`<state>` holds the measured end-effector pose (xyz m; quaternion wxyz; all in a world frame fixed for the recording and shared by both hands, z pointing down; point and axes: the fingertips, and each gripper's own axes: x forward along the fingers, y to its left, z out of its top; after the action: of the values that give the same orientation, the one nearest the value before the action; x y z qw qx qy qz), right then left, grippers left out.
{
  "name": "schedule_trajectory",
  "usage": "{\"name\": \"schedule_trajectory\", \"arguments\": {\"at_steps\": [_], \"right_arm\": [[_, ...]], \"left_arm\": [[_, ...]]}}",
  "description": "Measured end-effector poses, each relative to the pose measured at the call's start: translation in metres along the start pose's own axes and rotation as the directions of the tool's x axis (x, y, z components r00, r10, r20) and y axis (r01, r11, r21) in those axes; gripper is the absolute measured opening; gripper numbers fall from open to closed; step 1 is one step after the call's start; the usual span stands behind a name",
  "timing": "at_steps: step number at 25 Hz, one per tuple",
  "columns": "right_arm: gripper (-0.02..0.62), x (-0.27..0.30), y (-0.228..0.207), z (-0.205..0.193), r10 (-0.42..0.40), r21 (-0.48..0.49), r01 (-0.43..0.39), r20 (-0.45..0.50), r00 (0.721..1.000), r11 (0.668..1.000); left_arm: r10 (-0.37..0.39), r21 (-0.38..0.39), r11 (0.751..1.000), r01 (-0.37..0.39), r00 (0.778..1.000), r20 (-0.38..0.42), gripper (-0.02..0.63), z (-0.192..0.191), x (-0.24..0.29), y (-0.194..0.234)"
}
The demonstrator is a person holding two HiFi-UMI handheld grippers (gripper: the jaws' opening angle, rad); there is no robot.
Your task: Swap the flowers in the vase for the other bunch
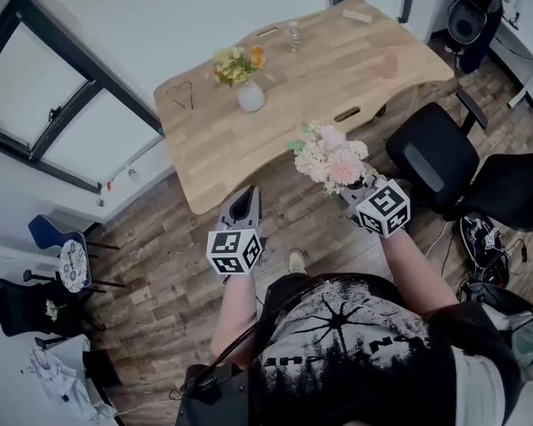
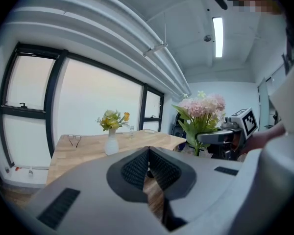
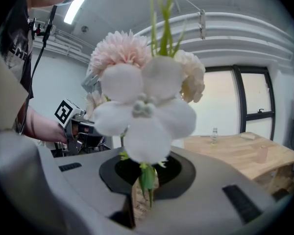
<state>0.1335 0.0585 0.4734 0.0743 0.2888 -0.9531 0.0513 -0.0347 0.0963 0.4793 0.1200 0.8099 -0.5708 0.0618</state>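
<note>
A white vase [image 1: 250,96] with a yellow bunch of flowers [image 1: 234,63] stands on the wooden table [image 1: 338,78]; the left gripper view shows the vase [image 2: 111,144] far ahead. My right gripper [image 1: 362,188] is shut on the green stems [image 3: 146,179] of a pink and white bunch [image 1: 330,158], held upright off the table's near edge. This pink bunch [image 2: 202,112] also shows in the left gripper view at the right. My left gripper [image 1: 242,204] is shut and holds nothing, its jaws [image 2: 148,169] pressed together, short of the table.
A black office chair [image 1: 435,162] stands right of the table's near edge. On the table lie glasses [image 1: 179,92], a small clear bottle [image 1: 295,34], a pink cup [image 1: 389,67] and a wooden block [image 1: 357,14]. Windows run along the left wall. More chairs stand at the far left.
</note>
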Motion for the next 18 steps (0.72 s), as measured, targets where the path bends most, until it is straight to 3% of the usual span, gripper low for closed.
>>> {"name": "schedule_trajectory", "arguments": {"at_steps": [9,18], "right_arm": [[0.049,0.070,-0.009,0.017,-0.033,0.006,0.033,0.010,0.999,0.999],[0.049,0.109,-0.029,0.032,-0.124,0.020,0.123,0.041,0.991,0.992]], "left_arm": [[-0.065,0.043,0.997,0.065,0.998,-0.009,0.014,0.021,0.037,0.064],[-0.147,0.061,0.987,0.147,0.989,-0.003,0.014,0.031,0.068,0.104]]}}
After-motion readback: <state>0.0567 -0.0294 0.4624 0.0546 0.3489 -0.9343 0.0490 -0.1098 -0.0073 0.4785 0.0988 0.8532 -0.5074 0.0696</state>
